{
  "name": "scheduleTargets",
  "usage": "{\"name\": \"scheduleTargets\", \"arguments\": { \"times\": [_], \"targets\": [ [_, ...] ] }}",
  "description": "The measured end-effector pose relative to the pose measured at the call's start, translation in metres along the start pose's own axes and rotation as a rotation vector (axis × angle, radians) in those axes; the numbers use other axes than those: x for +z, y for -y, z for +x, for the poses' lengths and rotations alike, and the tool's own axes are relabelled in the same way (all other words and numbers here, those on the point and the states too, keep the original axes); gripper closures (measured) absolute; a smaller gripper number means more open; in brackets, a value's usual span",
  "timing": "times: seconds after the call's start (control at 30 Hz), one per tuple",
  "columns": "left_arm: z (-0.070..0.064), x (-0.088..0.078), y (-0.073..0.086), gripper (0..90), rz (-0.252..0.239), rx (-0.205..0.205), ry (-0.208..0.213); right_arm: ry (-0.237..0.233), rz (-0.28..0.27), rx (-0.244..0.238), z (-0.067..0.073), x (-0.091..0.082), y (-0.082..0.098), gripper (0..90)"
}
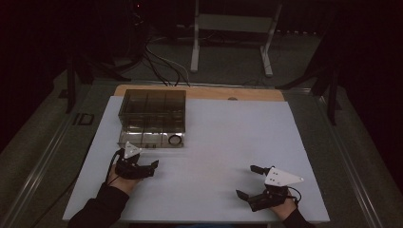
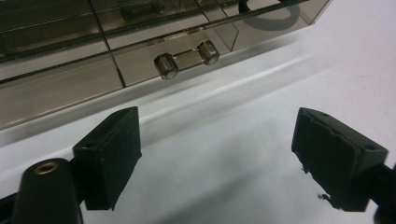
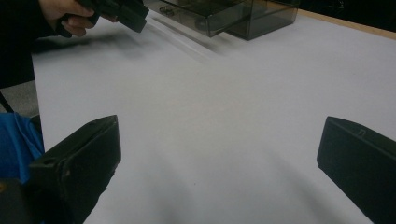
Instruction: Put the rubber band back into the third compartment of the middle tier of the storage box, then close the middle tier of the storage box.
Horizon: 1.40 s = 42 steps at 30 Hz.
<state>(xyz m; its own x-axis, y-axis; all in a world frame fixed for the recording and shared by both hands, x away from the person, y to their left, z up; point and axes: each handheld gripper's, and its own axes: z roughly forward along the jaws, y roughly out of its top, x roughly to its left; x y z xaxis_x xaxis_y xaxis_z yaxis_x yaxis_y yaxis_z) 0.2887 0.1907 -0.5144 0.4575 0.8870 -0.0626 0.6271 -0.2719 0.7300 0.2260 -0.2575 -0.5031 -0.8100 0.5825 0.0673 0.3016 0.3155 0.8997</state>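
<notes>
Left tool (image 1: 151, 166) (gaping) near box's (image 1: 152, 118) front edge.

Your left tongs (image 1: 153, 167) stay low at the left, jaws apart with nothing between them. Your right tongs (image 1: 247, 181) rest at the right, jaws wide apart and empty.
</notes>
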Motion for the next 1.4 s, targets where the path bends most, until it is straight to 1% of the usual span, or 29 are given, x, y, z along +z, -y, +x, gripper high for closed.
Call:
{"name": "scheduleTargets", "arguments": {
  "times": [0.03, 0.07, 0.1, 0.17, 0.2, 0.23, 0.27, 0.3, 0.33, 0.37, 0.4, 0.43, 0.47, 0.5, 0.53, 0.6, 0.63, 0.67, 1.0, 1.07, 1.17, 1.2, 1.23, 1.27, 1.4],
  "targets": [
    [-0.0011, -0.0001, 0.0001, 22.7, 0.0, 0.004, -0.004, -0.001, 0.0, 0.0, 0.0002, 0.0, 0.0, 0.0],
    [-0.0022, -0.0001, 0.0004, 23.9, -0.004, 0.006, -0.013, -0.001, 0.0, 0.0, 0.0004, 0.0, -0.0001, 0.0],
    [-0.0029, 0.0004, 0.0005, 24.0, 0.002, 0.009, -0.008, -0.002, 0.0, -0.001, 0.0003, 0.0, -0.0001, 0.0],
    [-0.0032, 0.001, 0.0011, 27.3, 0.009, 0.013, -0.005, -0.001, 0.001, -0.001, 0.0004, -0.0001, 0.0, 0.0],
    [-0.0034, 0.0019, 0.0022, 27.3, 0.017, 0.015, -0.017, 0.0, 0.002, -0.001, 0.0004, -0.0001, 0.0, 0.0],
    [-0.0031, 0.0019, 0.0026, 36.6, 0.014, 0.017, -0.018, 0.001, 0.0, -0.002, 0.0003, -0.0003, 0.0, 0.0],
    [-0.0029, 0.0015, 0.0026, 42.6, 0.007, 0.014, -0.032, 0.001, 0.0, -0.001, 0.0003, -0.0003, -0.0001, 0.0],
    [-0.0029, 0.0015, 0.0026, 48.7, 0.007, 0.014, -0.032, 0.001, 0.0, -0.001, 0.0003, -0.0003, -0.0001, 0.0],
    [-0.0013, 0.0, 0.0019, 56.2, -0.005, 0.005, -0.032, 0.002, 0.001, -0.002, 0.0004, -0.0001, 0.0001, 0.0],
    [-0.001, -0.0008, 0.0019, 61.8, -0.015, 0.003, -0.045, 0.001, 0.003, -0.002, 0.0004, -0.0001, 0.0002, 0.0],
    [-0.001, -0.0008, 0.0019, 67.1, -0.015, 0.003, -0.045, 0.001, 0.003, -0.002, 0.0004, -0.0001, 0.0002, 0.0],
    [-0.0004, -0.0016, 0.0018, 67.1, -0.021, 0.003, -0.05, 0.001, 0.002, -0.002, 0.0004, -0.0002, 0.0002, 0.0],
    [0.0002, -0.0021, 0.0016, 76.7, -0.019, 0.016, -0.047, 0.001, -0.001, -0.002, 0.0003, -0.0002, -0.0001, 0.0],
    [0.0002, -0.0021, 0.0016, 79.9, -0.019, 0.016, -0.047, 0.001, -0.001, -0.002, 0.0003, -0.0002, -0.0001, 0.0],
    [0.0002, -0.002, 0.0019, 79.9, -0.017, 0.025, -0.045, 0.001, 0.002, -0.001, 0.0003, -0.0001, 0.0, 0.0],
    [0.0, -0.0016, 0.0022, 85.4, -0.014, 0.032, -0.042, 0.002, 0.004, -0.002, 0.0005, 0.0001, 0.0002, 0.0],
    [-0.001, -0.0011, 0.0024, 85.4, -0.007, 0.061, -0.05, 0.0, 0.003, -0.002, 0.0004, 0.0001, 0.0002, 0.0],
    [-0.0014, -0.001, 0.0022, 89.4, -0.008, 0.064, -0.05, 0.001, -0.001, -0.003, 0.0005, -0.0002, -0.0001, 0.0],
    [0.0005, 0.0002, 0.0013, 90.0, -0.007, 0.064, -0.03, 0.002, 0.003, -0.001, 0.0005, 0.0003, 0.0002, 0.0],
    [0.0002, 0.0008, 0.0006, 90.0, -0.014, 0.073, -0.037, 0.001, 0.003, 0.0, 0.0004, 0.0005, 0.0002, 0.0],
    [0.0005, 0.0009, -0.0001, 90.0, -0.018, 0.072, -0.041, 0.001, 0.003, 0.0, 0.0004, 0.0008, 0.0002, 0.0],
    [0.0011, 0.0009, -0.0004, 90.0, -0.029, 0.073, -0.049, 0.001, 0.003, 0.0, 0.0003, 0.0008, 0.0002, 0.0],
    [0.0011, 0.0009, -0.0004, 90.0, -0.029, 0.073, -0.049, 0.001, 0.003, 0.0, 0.0003, 0.0008, 0.0002, 0.0],
    [0.0016, 0.001, -0.0005, 90.0, -0.035, 0.078, -0.062, 0.002, 0.003, 0.0, 0.0002, 0.0007, 0.0003, 0.0],
    [0.0023, 0.0003, -0.0013, 90.0, -0.049, 0.082, -0.071, 0.0, 0.002, 0.001, 0.0002, 0.0008, 0.0002, 0.0]
  ]
}}
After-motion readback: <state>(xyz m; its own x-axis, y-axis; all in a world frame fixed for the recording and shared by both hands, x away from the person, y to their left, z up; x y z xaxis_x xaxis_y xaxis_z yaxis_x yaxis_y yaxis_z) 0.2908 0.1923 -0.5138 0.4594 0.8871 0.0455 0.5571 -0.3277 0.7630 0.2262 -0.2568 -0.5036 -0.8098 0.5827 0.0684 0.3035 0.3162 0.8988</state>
